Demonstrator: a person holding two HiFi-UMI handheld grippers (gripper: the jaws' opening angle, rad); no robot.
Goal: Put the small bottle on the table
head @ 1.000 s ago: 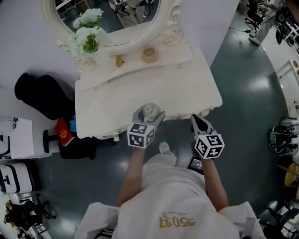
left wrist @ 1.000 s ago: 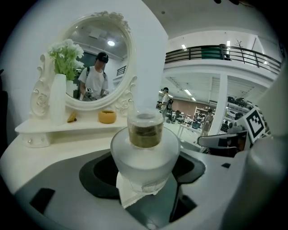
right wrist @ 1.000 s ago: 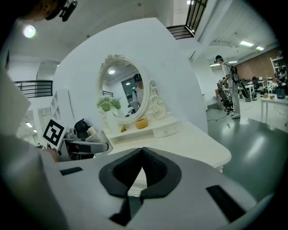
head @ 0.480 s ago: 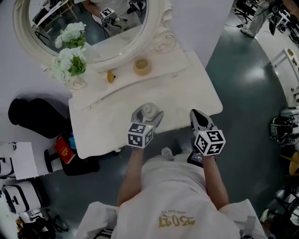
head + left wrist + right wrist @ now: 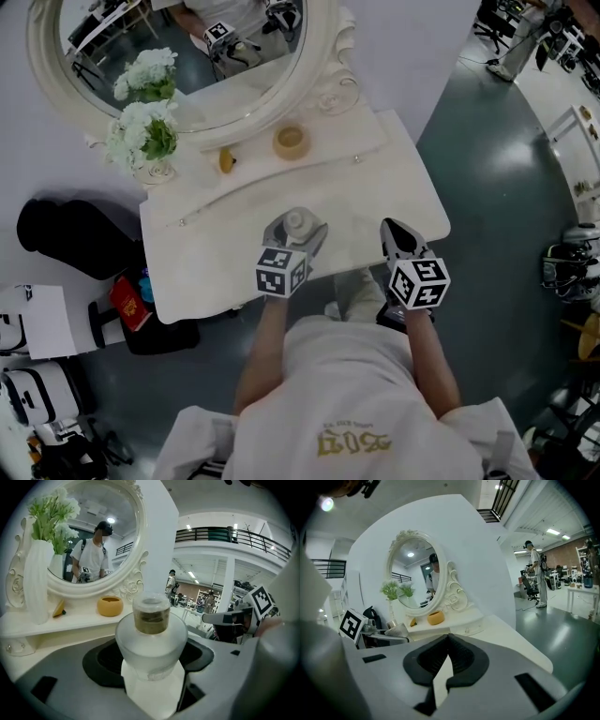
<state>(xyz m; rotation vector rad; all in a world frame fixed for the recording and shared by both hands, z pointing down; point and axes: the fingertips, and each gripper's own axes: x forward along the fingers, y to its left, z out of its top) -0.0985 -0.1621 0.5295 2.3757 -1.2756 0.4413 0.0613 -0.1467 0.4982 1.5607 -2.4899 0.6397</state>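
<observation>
We see the left gripper (image 5: 294, 231) held over the near edge of the table (image 5: 398, 178), its jaws set wide and closed on the bottle (image 5: 151, 634). The bottle stands upright between the pads, a frosted body under a clear cap. We cannot tell whether its base touches the tabletop.

Straight ahead of this gripper, on the raised back shelf, sits a yellow bowl (image 5: 110, 606). To the bowl's left lies a small yellow object (image 5: 59, 608), and farther left stands a white vase (image 5: 37, 585) with flowers. The mirror (image 5: 89, 531) rises behind them.

To the right of the left gripper, level with it, we see the right gripper (image 5: 446, 641) at the table's near edge. Its jaws meet at the tips with nothing between them.
</observation>
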